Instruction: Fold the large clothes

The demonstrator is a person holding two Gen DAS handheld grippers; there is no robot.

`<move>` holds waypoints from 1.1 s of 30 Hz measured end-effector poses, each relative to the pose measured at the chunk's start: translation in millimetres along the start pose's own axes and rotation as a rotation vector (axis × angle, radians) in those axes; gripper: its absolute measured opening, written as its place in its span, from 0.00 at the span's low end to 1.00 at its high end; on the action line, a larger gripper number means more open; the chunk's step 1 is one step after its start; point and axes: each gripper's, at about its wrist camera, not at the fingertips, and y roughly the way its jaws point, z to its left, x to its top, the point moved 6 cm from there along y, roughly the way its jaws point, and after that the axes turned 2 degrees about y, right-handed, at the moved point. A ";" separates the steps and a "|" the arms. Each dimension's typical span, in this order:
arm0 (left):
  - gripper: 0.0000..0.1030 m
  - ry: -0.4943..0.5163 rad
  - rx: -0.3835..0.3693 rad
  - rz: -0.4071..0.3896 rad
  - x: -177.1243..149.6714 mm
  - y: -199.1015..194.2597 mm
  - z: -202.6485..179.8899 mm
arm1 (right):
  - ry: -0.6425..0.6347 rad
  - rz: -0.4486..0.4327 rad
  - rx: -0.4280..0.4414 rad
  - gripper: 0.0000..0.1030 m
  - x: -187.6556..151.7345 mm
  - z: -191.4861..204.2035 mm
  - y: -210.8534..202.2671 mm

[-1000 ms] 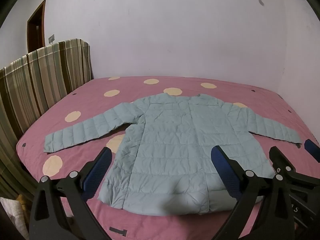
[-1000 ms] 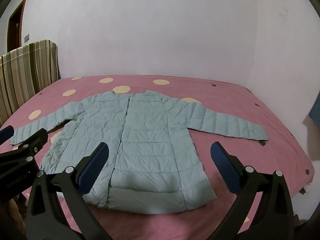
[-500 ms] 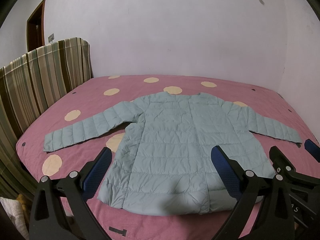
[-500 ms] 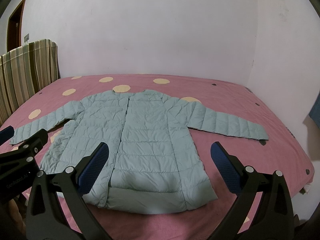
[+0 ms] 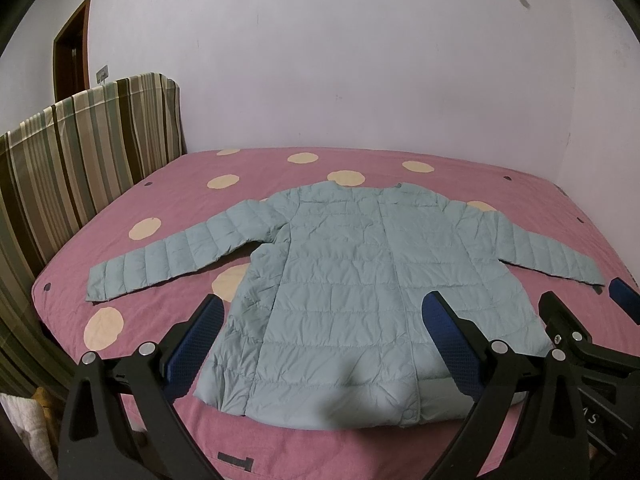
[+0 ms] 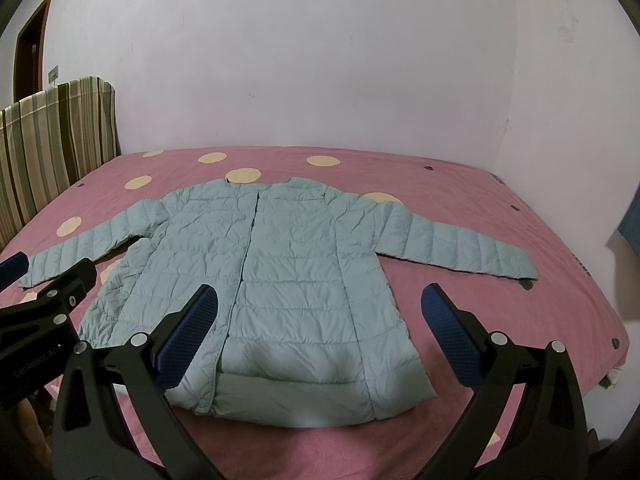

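Left claw (image 5: pixel 320 344) hovering above the near edge of the bed, fingers spread wide, nothing between the blue pads (image 5: pixel 196 344). Right claw (image 6: pixel 320 340) doing the same just beside it, also spread wide and gripping nothing; its black frame is showing at the right edge of the left wrist view.

Pale blue quilted jacket (image 6: pixel 280 280) lying flat on the pink bed cover (image 5: pixel 320 448), front side up, hem nearest the claws, collar pointing away toward the wall. Front closure running straight down the middle, one snap showing at the hem corner. Both sleeves (image 5: pixel 168 256) stretching outward to either side, lying flat on the cover, apart from the body below the armpits.

Cover showing cream dots (image 5: pixel 146 228) around the jacket, some partly hidden under it.

Striped headboard (image 5: pixel 80 152) standing along the bed's left side. Plain pale wall (image 6: pixel 320 60) behind; brown door frame (image 5: pixel 72 52) sitting far left.
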 end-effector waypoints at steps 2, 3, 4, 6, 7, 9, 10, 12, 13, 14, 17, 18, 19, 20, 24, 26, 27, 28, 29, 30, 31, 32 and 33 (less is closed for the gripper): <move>0.96 0.000 0.001 0.000 1.1 0.5 -0.3 | 0.001 0.001 0.001 0.98 0.0 0.2 0.0; 0.96 -0.001 0.001 0.000 0.1 0.0 0.0 | 0.001 0.000 0.002 0.98 0.0 0.2 -0.2; 0.96 -0.001 0.001 0.000 -0.1 1.7 0.7 | 0.000 0.000 0.000 0.98 0.0 0.3 0.0; 0.96 -0.002 0.000 0.001 -4.0 7.5 2.0 | -0.001 0.000 0.000 0.98 -0.1 0.3 -0.2; 0.96 -0.002 0.000 0.001 -5.1 7.5 2.2 | 0.000 0.000 0.000 0.98 -0.1 0.3 -0.1; 0.95 -0.001 0.000 0.003 -4.2 7.5 2.0 | 0.000 0.002 0.000 0.98 -0.1 0.4 -0.1; 0.95 -0.002 0.001 0.003 -3.7 7.5 2.0 | 0.000 0.002 0.000 0.98 -0.2 0.4 -0.2; 0.95 -0.002 0.000 0.003 -3.6 7.5 1.9 | 0.001 0.001 0.000 0.98 -0.2 0.4 -0.4; 0.95 -0.002 0.000 0.003 -3.8 7.6 1.9 | 0.000 0.002 0.000 0.98 -0.2 0.5 -0.3; 0.95 -0.003 0.000 0.004 -4.8 7.6 2.2 | 0.000 0.002 0.000 0.98 -0.2 0.6 -0.4; 0.95 -0.002 0.001 0.004 -3.7 7.6 1.8 | -0.001 0.002 0.000 0.98 -0.1 0.8 -0.3; 0.95 -0.002 0.001 0.005 -4.1 7.7 1.9 | -0.001 0.003 0.000 0.98 -0.2 0.9 -0.3; 0.95 -0.002 0.000 0.005 -3.7 7.6 1.8 | -0.001 0.003 0.000 0.98 -0.2 0.9 -0.3; 0.95 -0.003 0.000 0.005 -3.7 7.6 1.9 | 0.000 0.003 0.000 0.98 -0.1 1.0 -0.4; 0.95 -0.004 0.000 0.006 -5.6 7.6 3.3 | -0.002 0.002 -0.001 0.98 -0.1 1.3 -0.4; 0.95 -0.005 0.000 0.005 -6.7 7.5 3.8 | -0.001 0.003 0.000 0.98 -0.3 1.5 0.1; 0.95 -0.004 0.000 0.006 -6.6 7.6 3.8 | 0.000 0.003 0.000 0.98 -0.4 1.6 0.4; 0.95 -0.004 -0.001 0.006 -6.6 7.6 3.8 | -0.001 0.004 0.000 0.98 -0.4 1.8 0.5; 0.95 -0.004 0.000 0.007 -5.6 7.7 3.4 | -0.001 0.004 0.000 0.98 -0.4 2.0 0.7; 0.95 -0.004 0.000 0.007 -6.7 7.6 3.8 | -0.002 0.004 0.000 0.98 -0.5 2.1 0.8; 0.95 -0.004 0.000 0.007 -5.6 7.7 3.5 | -0.002 0.004 0.001 0.98 -0.5 2.3 1.0; 0.95 -0.004 0.000 0.008 -7.4 7.9 4.3 | -0.002 0.004 0.001 0.98 -0.6 2.4 1.1; 0.95 -0.005 0.001 0.009 -9.0 8.4 5.4 | -0.002 0.004 0.003 0.98 -0.9 2.5 1.2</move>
